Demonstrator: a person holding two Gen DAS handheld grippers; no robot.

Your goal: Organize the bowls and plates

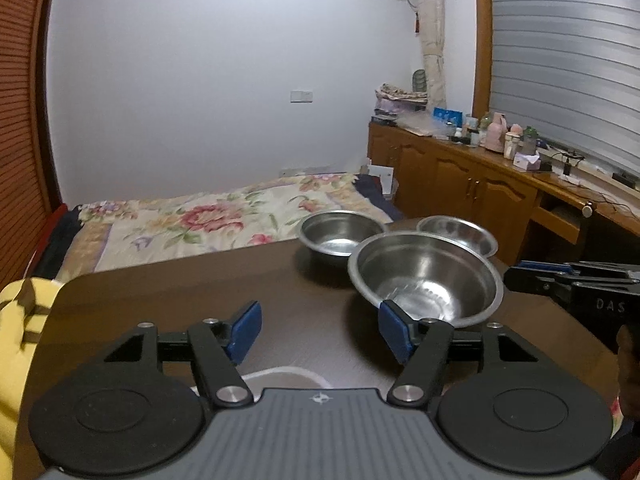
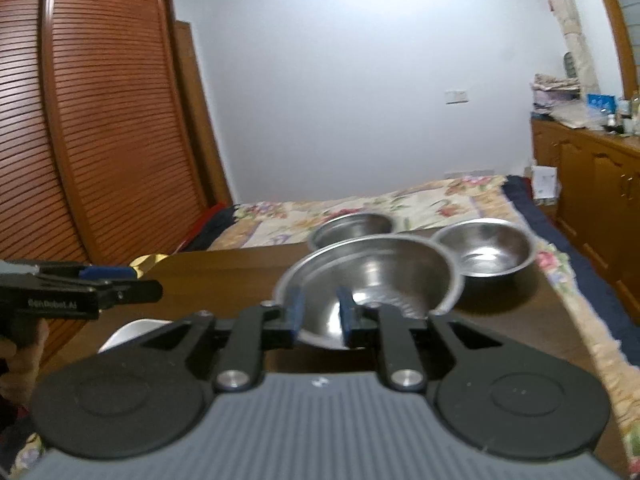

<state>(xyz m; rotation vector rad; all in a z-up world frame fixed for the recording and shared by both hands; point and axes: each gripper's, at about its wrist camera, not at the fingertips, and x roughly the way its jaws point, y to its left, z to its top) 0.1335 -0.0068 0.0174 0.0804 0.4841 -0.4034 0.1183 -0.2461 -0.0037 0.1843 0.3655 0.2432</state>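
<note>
Three steel bowls are seen on the dark wooden table (image 1: 248,280), grouped toward its far right part, with a bed (image 1: 192,216) beyond the far edge. Largest is the big bowl (image 1: 426,278), nearest the grippers; the two smaller ones are set behind it, the left small bowl (image 1: 340,232) and the right small bowl (image 1: 460,232), each close against its rim, though contact cannot be confirmed. A white dish (image 1: 280,376) is partly hidden under the near hardware.

The left gripper (image 1: 320,330) is spread wide with nothing between its pads, its right pad just in front of the big bowl's near rim. The right gripper (image 2: 322,312) is parted narrowly, and the big bowl's near rim is seen between its blue pads; whether they press on it cannot be told.

Slipping is judged the main risk: thin polished steel held at one edge may tilt or drop, and the crowded bowls could be knocked toward the far table edge.
</note>
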